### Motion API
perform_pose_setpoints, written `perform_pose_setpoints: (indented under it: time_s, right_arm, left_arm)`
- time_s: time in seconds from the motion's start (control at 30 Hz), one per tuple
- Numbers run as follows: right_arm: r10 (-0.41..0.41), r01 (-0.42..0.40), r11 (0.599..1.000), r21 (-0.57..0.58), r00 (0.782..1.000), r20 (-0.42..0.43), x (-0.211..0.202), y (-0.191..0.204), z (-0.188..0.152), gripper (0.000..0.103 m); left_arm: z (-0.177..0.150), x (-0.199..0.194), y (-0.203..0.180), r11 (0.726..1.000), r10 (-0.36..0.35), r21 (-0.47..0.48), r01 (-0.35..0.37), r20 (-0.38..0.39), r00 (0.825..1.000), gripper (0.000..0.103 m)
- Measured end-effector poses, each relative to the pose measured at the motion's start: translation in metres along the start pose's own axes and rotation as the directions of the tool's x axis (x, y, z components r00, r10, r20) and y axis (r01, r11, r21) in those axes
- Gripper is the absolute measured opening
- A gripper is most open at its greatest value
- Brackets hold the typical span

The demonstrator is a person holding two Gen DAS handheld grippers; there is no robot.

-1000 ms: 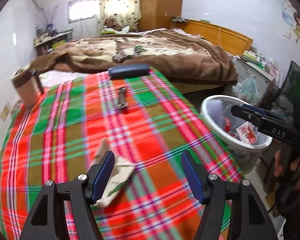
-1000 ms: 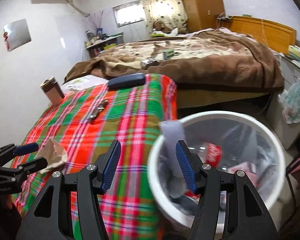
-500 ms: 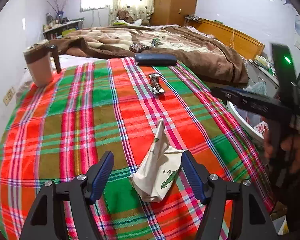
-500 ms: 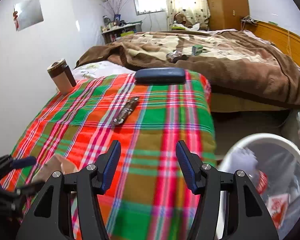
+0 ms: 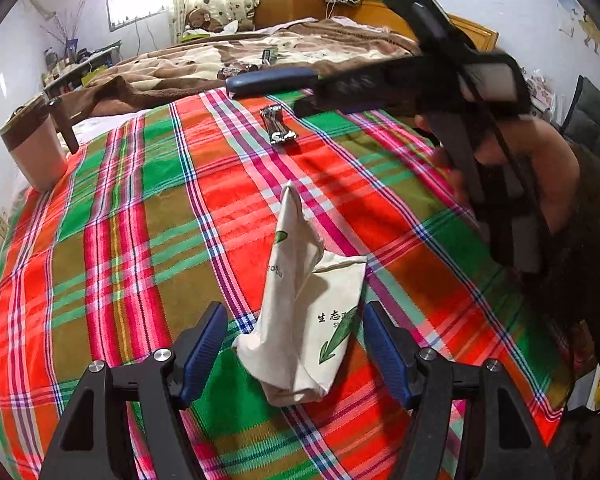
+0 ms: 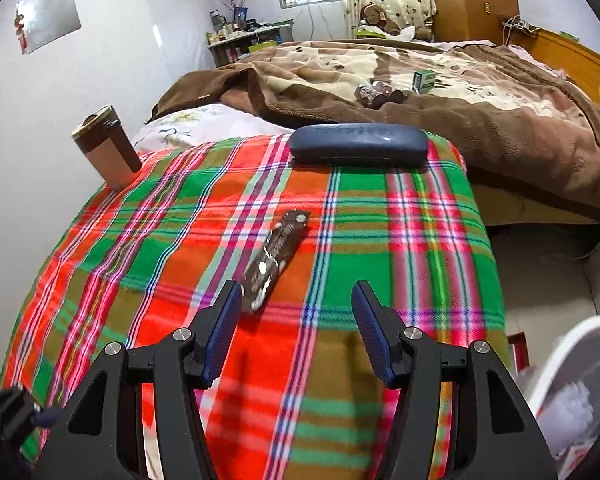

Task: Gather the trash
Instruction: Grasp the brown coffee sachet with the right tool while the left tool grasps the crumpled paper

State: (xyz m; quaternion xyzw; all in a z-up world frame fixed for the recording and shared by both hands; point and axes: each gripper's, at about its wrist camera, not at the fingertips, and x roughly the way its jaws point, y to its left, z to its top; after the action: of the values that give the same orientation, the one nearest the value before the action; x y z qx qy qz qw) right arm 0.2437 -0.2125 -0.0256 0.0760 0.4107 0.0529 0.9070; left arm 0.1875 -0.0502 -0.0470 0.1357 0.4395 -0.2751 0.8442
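Crumpled white paper packet (image 5: 304, 320) with green leaf print sits lower centre of the left wrist view, on the plaid tablecloth (image 5: 140, 220), right between the left gripper (image 5: 294, 354) fingers, which are spread wide and not touching it yet. Looks light, soft and crushable, no stiffness, so it probably collapses under the pinch; best hold is likely the fat lower body, not the thin twisted tip pointing up. Right gripper (image 6: 294, 328) is also released, empty, over the cloth at lower centre of the right wrist view, dark foil wrapper (image 6: 274, 260) just ahead of its left finger. That one looks flat, thin, maybe slippery; grab across its narrow width. White trash bin (image 6: 560, 352) at lower right edge. Glasses case (image 6: 358, 146) and tumbler (image 6: 106, 148) further up.
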Motion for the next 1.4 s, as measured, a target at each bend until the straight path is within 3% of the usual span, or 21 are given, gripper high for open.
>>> perform_pose_setpoints:
  time_s: [0.3, 0.57, 0.83, 0.9, 1.1, 1.13, 1.4]
  right_arm:
    - [0.016, -0.016, 1.000, -0.005, 0.999, -0.051, 0.030, 0.010, 0.013, 0.059]
    - [-0.036, 0.033, 0.999, -0.039, 0.997, -0.073, 0.043, 0.017, 0.017, 0.059]
    - [-0.050, 0.047, 0.998, -0.032, 0.996, -0.074, 0.045, 0.015, 0.017, 0.059]
    - [-0.045, 0.044, 0.999, -0.023, 0.996, -0.070, 0.044, 0.014, 0.016, 0.056]
    - [-0.065, 0.065, 0.998, -0.003, 0.996, -0.063, 0.042, 0.009, 0.015, 0.031]
    - [-0.069, 0.070, 0.998, 0.002, 0.996, -0.062, 0.042, 0.008, 0.015, 0.022]
    - [-0.042, 0.043, 0.999, 0.017, 0.998, -0.053, 0.038, 0.005, 0.012, 0.021]
  left_arm:
    - [0.001, 0.008, 0.014, 0.999, 0.025, -0.044, -0.026, -0.009, 1.000, 0.070]
    - [0.003, 0.008, 0.032, 0.991, 0.026, -0.134, -0.025, 0.002, 1.000, 0.069]
    - [0.004, 0.007, 0.044, 0.981, 0.003, -0.195, 0.002, 0.025, 1.000, 0.050]
    - [0.004, 0.007, 0.045, 0.980, 0.001, -0.200, 0.005, 0.027, 1.000, 0.048]
    - [0.002, 0.005, 0.046, 0.977, -0.002, -0.214, 0.009, 0.035, 0.999, 0.044]
    - [0.002, 0.005, 0.047, 0.975, -0.004, -0.220, 0.012, 0.038, 0.999, 0.043]
    - [0.001, 0.001, 0.047, 0.973, 0.004, -0.231, 0.007, 0.046, 0.999, 0.040]
